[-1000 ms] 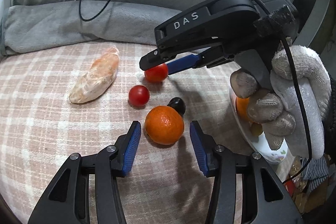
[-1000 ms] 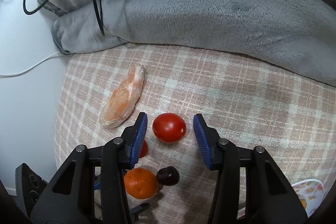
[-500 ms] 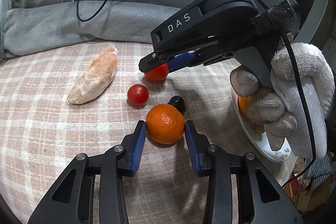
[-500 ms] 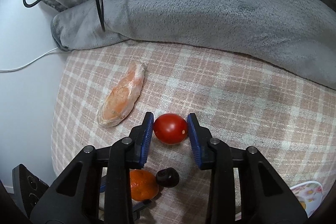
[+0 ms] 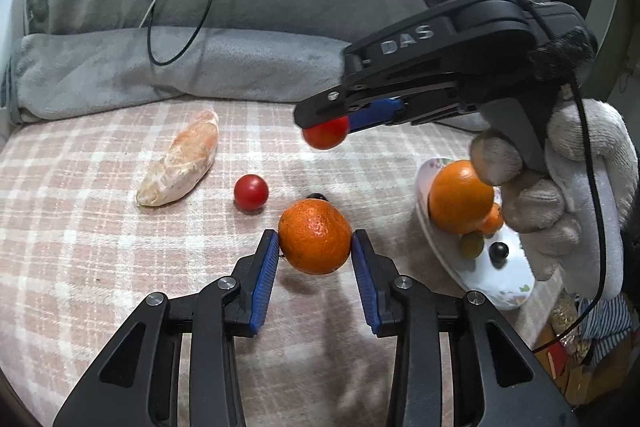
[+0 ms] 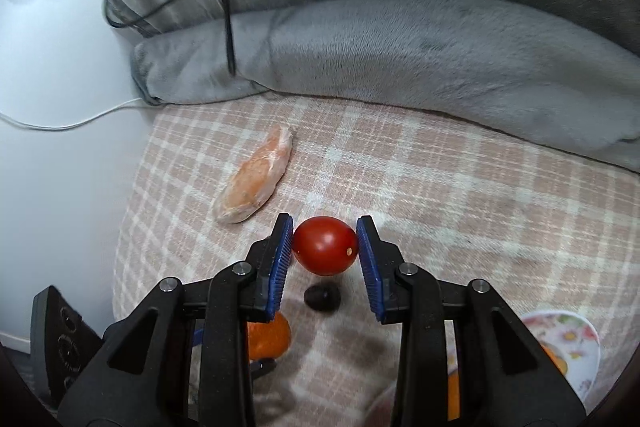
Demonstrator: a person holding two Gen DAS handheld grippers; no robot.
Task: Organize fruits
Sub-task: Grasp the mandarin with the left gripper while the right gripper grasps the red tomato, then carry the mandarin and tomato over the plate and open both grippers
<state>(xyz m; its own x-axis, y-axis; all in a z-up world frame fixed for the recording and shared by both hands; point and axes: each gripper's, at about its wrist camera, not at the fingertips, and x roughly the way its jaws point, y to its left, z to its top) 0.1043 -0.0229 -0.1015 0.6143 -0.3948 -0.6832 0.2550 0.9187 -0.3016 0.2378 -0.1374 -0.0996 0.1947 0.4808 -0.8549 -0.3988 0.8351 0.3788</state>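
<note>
Fruits lie scattered on a pink plaid cloth [image 5: 80, 247], and two of them are already clamped. The left gripper [image 5: 312, 247] has just been closing and its blue pads now press both sides of a mandarin [image 5: 315, 241], gripped at the middle of the left wrist view. The right gripper [image 6: 325, 247] has likewise just been closing; its pads squeeze a red tomato [image 6: 325, 245], which the left wrist view shows hanging clear of the cloth at about 12 o'clock from the mandarin. A smaller cherry tomato [image 5: 251, 191] sits on the cloth at 10 o'clock from the mandarin, and a wrapped orange piece [image 5: 180, 159] lies further out in the same direction. A dark grape [image 6: 322, 298] rests on the cloth just below the held tomato in the right wrist view. At 3 o'clock, a flowered plate [image 5: 508, 291] carries an orange [image 5: 460, 197] and smaller fruits, beside a gloved hand [image 5: 560, 195] on the right gripper's handle. A grey blanket [image 5: 200, 63] borders the far side.
</note>
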